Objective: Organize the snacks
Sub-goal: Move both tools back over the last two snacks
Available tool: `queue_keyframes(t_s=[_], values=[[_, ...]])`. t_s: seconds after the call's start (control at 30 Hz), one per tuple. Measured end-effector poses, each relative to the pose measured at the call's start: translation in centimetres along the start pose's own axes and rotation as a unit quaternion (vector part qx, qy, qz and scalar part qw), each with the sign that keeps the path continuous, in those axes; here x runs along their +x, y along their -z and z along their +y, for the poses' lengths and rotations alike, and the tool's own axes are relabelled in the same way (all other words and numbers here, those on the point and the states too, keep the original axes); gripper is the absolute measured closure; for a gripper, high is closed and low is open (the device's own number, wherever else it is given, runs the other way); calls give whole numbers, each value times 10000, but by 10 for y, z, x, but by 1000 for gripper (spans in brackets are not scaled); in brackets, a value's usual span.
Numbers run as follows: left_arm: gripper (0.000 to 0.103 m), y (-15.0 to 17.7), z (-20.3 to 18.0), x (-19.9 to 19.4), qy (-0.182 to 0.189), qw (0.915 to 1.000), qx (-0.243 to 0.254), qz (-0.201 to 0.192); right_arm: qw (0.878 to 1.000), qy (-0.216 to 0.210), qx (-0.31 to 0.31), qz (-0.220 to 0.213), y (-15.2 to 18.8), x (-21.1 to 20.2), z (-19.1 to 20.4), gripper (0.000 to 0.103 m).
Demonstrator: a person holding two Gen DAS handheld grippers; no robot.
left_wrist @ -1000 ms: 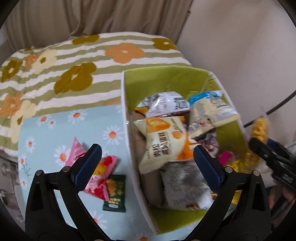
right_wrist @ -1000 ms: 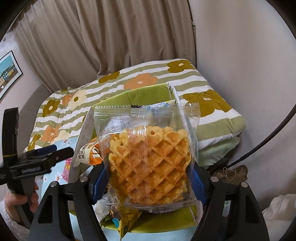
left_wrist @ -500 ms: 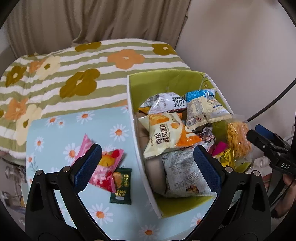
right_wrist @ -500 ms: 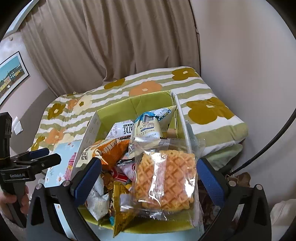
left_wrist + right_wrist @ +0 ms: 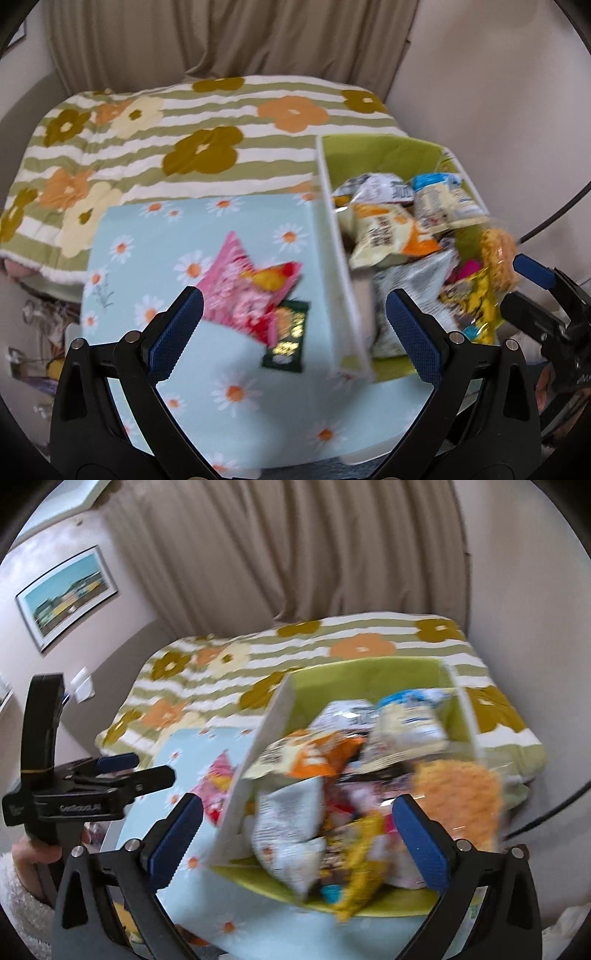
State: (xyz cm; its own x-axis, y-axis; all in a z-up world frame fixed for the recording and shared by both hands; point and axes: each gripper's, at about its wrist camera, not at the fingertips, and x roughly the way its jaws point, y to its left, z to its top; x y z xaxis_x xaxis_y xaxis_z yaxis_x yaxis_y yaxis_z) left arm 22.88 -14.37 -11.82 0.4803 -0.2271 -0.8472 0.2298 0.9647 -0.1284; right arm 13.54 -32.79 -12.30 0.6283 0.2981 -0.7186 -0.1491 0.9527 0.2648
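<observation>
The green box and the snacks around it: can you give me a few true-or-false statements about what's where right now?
1. The waffle pack lies in the green box. True.
2. The right hand-held gripper grips the waffle pack. False: its jaws stand open and empty.
3. A pink packet lies outside the box on the daisy cloth. True.
4. The box is empty. False: it holds many snacks.
5. The left hand-held gripper holds a snack. False: it is open and empty.

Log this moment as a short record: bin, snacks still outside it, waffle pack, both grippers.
bin: green-lined white box, heaped with snack bags
outside bin: pink snack bag and dark green sachet, touching, on the daisy-print cloth
waffle pack: clear-wrapped waffle, in the bin at its right side
left gripper: open, empty
right gripper: open, empty, jaws just opened
</observation>
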Motion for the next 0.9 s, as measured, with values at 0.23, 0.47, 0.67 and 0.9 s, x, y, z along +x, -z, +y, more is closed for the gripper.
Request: queue_keyframes(t_s=[0.23, 0.47, 0.67, 0.9], values=[[4, 12, 53, 0, -3, 9997, -215, 95, 10000, 5, -66, 58, 6, 16, 39, 1], [4, 6, 92, 11, 373, 9985, 167, 350, 9984, 481, 264, -155, 12, 31, 80, 1], [4, -5, 111, 28, 780, 9921, 762, 618, 9939, 982, 468, -196, 26, 51, 120, 1], [4, -15, 124, 57, 1159, 9808, 1271, 922, 9850, 1477, 879, -125, 54, 79, 149, 1]])
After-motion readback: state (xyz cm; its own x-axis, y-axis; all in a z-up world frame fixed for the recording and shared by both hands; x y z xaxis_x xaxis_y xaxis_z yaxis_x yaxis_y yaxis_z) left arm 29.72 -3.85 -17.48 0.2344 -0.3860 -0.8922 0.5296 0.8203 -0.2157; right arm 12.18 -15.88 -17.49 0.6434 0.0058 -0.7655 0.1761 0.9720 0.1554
